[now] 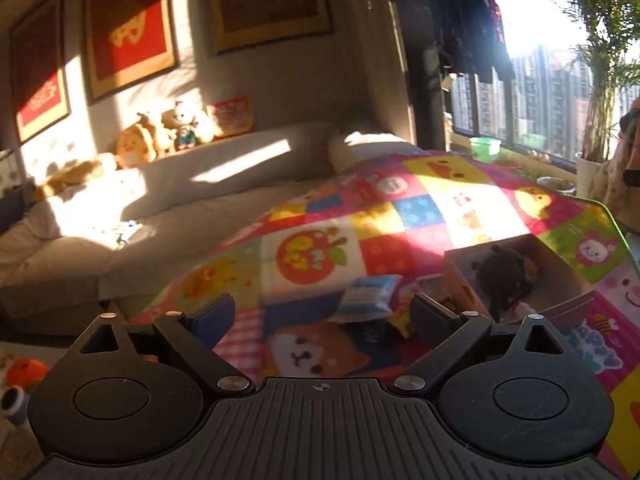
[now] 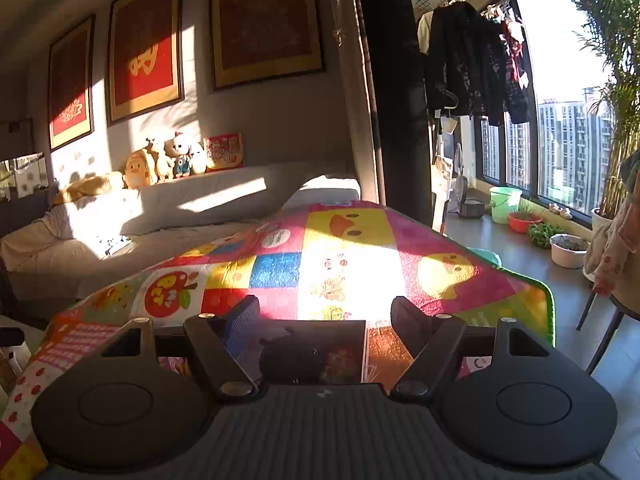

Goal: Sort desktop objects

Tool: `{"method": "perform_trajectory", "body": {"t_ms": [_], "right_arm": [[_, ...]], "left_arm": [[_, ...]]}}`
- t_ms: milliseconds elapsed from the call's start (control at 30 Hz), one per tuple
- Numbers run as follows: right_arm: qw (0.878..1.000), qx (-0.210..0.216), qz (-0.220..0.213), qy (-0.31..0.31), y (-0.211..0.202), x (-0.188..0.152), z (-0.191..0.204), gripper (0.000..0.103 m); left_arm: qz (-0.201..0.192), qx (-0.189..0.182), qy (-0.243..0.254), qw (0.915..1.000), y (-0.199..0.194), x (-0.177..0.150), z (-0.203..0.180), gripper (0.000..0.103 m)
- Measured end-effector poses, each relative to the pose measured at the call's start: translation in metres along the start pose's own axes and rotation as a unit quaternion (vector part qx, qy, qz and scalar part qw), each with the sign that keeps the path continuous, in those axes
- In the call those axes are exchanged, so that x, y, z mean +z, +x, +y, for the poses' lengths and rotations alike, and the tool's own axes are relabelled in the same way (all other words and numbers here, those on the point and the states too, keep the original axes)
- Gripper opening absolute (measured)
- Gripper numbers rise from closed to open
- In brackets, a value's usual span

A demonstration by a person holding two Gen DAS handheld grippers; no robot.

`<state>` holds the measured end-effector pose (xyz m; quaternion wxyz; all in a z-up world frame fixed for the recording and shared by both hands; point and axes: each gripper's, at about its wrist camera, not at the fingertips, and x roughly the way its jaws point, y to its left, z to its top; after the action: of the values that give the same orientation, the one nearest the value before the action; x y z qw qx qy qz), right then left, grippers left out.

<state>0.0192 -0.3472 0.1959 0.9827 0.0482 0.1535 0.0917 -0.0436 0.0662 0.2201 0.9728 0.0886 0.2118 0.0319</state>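
Sunlit bedroom; table under a bright patchwork mat [image 1: 420,208], strong glare across its middle. Cardboard box [image 1: 560,276] ahead-right of the left gripper [image 1: 322,314], holding a dark fuzzy item [image 1: 506,276]; other contents unclear. Blue-white packet [image 1: 366,298] lies on the mat just ahead between the left gripper's wide-spread fingers, nothing held. Right gripper [image 2: 324,316] also wide open and empty, directly over the same box [image 2: 320,344]. Risks: glare and busy print may hide small items; thin packet may slip or crumple when pinched.
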Motion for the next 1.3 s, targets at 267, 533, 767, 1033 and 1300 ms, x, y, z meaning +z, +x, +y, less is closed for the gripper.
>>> {"method": "perform_trajectory", "body": {"t_ms": [267, 533, 767, 1033, 1300], "right_arm": [[0.992, -0.082, -0.094, 0.023, -0.011, 0.036, -0.011, 0.084], [0.997, 0.026, -0.067, -0.016, -0.01, 0.023, 0.038, 0.096], [0.994, 0.083, -0.05, -0.049, -0.021, -0.006, 0.055, 0.1], [0.989, 0.091, -0.068, -0.093, -0.038, -0.028, 0.066, 0.103], [0.993, 0.091, -0.038, -0.072, -0.025, -0.031, 0.07, 0.103]], "left_arm": [[-0.1, 0.046, -0.047, 0.9928, -0.092, 0.046, 0.039, 0.101], [-0.073, 0.066, -0.037, 0.9944, -0.096, 0.025, 0.025, 0.102], [-0.046, 0.1, -0.082, 0.9906, -0.083, -0.042, 0.033, 0.103], [0.075, 0.135, -0.185, 0.9706, -0.077, -0.143, 0.077, 0.103], [0.042, 0.148, -0.215, 0.9645, -0.113, -0.13, 0.092, 0.103]]}}
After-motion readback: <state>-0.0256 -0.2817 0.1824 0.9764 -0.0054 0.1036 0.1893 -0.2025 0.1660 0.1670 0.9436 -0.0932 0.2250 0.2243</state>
